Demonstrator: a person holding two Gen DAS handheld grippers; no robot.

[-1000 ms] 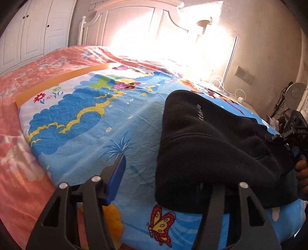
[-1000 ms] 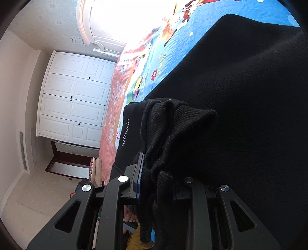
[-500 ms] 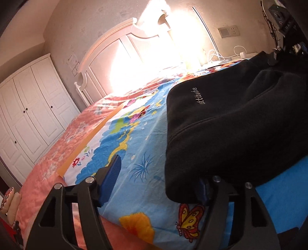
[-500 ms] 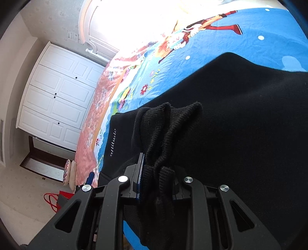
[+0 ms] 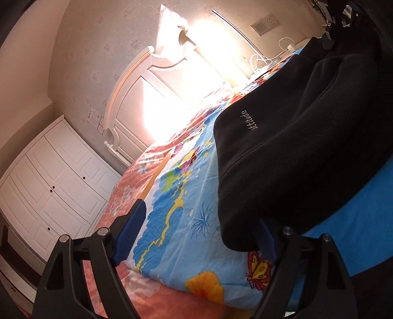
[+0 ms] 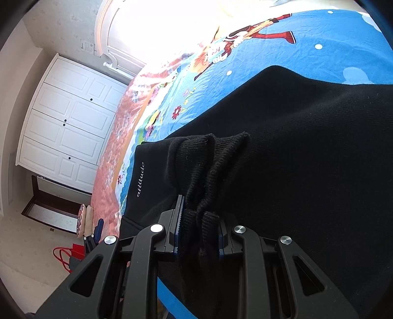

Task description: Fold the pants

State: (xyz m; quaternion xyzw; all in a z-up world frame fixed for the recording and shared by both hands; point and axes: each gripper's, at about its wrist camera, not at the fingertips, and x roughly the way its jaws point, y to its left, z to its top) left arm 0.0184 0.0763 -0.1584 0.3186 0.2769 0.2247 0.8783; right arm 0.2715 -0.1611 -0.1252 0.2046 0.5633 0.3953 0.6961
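Observation:
Black pants (image 5: 294,147) with white "attitude" lettering lie folded over on the cartoon quilt (image 5: 186,196). My left gripper (image 5: 201,218) sits low at the quilt's near edge with its jaws opening wide. The pants' near corner hangs over its right pad (image 5: 266,241), and the left pad (image 5: 132,228) stands clear of the cloth. In the right wrist view my right gripper (image 6: 200,213) is shut on the bunched ribbed cuffs (image 6: 211,157), held just above the rest of the pants (image 6: 307,147).
The quilt lies on a pink-orange bedspread (image 5: 127,189). A white headboard (image 5: 137,81) and a white wardrobe (image 6: 66,122) stand beyond. Cables and a wall socket (image 5: 266,20) are at the far side. A red bag (image 6: 66,257) sits on the floor.
My left gripper has rolled, so the bed now looks tilted, and its jaws have spread wider. The right gripper keeps its hold on the cuffs and has lifted slightly.

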